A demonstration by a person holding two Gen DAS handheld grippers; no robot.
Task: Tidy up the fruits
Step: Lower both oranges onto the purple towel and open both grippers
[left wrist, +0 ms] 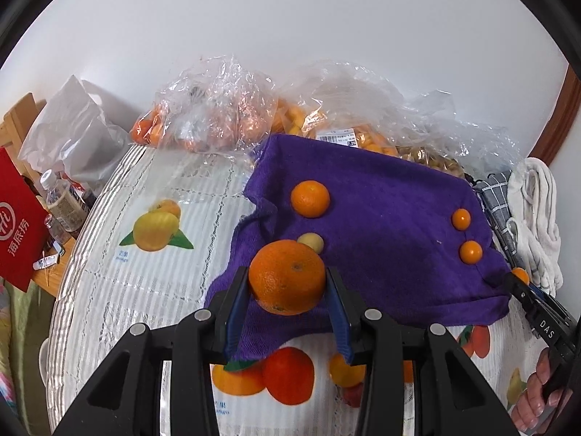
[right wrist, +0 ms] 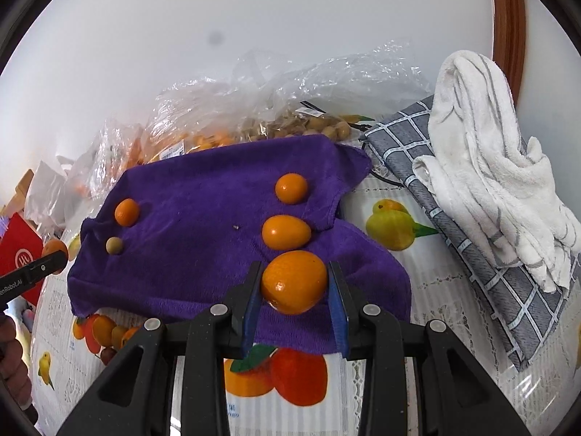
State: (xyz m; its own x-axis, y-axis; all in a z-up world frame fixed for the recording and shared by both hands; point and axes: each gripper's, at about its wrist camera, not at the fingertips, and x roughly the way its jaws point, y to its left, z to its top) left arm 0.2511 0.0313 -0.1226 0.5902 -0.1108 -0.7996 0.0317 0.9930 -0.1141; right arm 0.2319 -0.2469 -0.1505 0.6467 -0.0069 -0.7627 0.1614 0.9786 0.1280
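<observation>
Over the fuzzy purple towel (left wrist: pixel 381 218), the left gripper (left wrist: pixel 287 283) clamps a dimpled round orange (left wrist: pixel 287 276) while the right gripper (right wrist: pixel 295 283) pinches a smooth oval kumquat (right wrist: pixel 294 281), and the fruit in the crinkled clear plastic bags (left wrist: pixel 218 109) behind is blurred and hard to identify.
</observation>
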